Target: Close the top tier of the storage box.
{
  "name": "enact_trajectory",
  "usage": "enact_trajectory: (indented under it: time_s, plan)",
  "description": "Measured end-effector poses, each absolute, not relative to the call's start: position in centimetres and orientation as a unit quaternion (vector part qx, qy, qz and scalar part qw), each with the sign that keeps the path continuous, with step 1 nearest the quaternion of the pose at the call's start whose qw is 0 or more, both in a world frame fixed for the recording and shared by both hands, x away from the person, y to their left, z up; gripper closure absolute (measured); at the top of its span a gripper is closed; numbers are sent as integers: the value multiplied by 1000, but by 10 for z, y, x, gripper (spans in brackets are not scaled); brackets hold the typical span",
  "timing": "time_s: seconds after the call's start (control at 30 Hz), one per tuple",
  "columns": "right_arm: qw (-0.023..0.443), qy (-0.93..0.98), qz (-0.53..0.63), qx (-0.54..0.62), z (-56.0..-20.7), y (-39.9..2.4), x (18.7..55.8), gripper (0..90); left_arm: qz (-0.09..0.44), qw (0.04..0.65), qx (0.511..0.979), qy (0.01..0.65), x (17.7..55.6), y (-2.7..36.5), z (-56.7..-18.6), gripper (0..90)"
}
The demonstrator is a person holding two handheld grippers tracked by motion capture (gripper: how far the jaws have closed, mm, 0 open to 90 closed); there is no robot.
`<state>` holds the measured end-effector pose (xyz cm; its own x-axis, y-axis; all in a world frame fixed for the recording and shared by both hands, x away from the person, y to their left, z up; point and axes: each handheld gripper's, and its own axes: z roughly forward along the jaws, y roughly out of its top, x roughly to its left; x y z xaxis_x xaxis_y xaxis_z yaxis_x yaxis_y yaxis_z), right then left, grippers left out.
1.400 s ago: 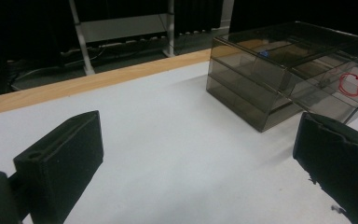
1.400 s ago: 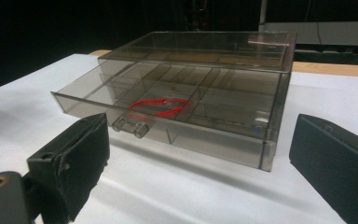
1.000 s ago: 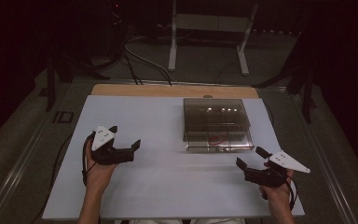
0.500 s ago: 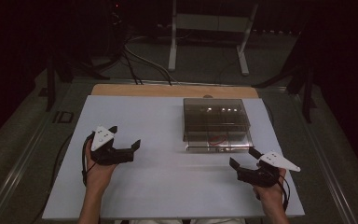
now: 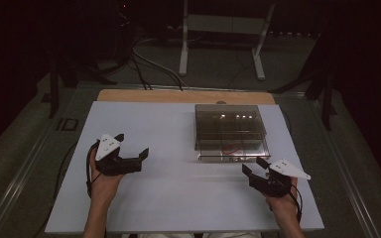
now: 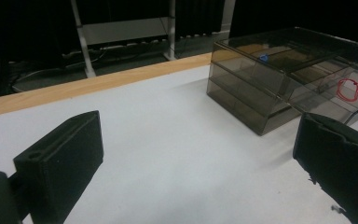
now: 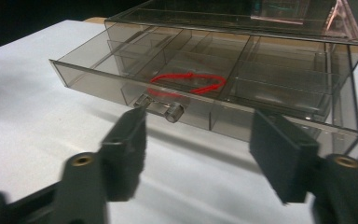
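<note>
A smoky clear plastic drawer box (image 5: 230,124) stands on the white table, right of centre. Its bottom drawer (image 7: 98,84) is pulled partly out and holds a red rubber band (image 7: 189,81). A small clear knob (image 7: 161,106) sticks out of the drawer front. My right gripper (image 5: 253,165) hovers just in front of the drawer. Its jaws have just been closing and stand half apart with nothing between them; the knob lies just beyond the left fingertip (image 7: 133,126). My left gripper (image 5: 132,144) rests at the table's left, open and empty.
The white table top (image 5: 178,198) has a wooden strip (image 5: 183,96) along its far edge. A blue bit (image 6: 263,58) lies in an upper compartment of the box. Metal stand legs (image 5: 183,44) and cables lie on the dark floor behind.
My right gripper has shifted left, toward the drawer front, and its jaws have narrowed. The left gripper and the box have not moved.
</note>
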<state>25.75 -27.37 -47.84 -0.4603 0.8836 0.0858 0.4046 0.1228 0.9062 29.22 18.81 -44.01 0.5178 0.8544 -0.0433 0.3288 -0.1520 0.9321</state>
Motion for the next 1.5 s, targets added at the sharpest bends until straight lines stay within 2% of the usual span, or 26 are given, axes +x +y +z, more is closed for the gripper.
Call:
enact_trajectory:
  time_s: [0.4,1.5]
  plan:
    - [256,701,473,468,-485,-266,264,900,266,507,704,419,291,192,-438,33]
    - [256,709,454,475,-499,-254,272,900,266,508,704,420,291,192,-439,33]
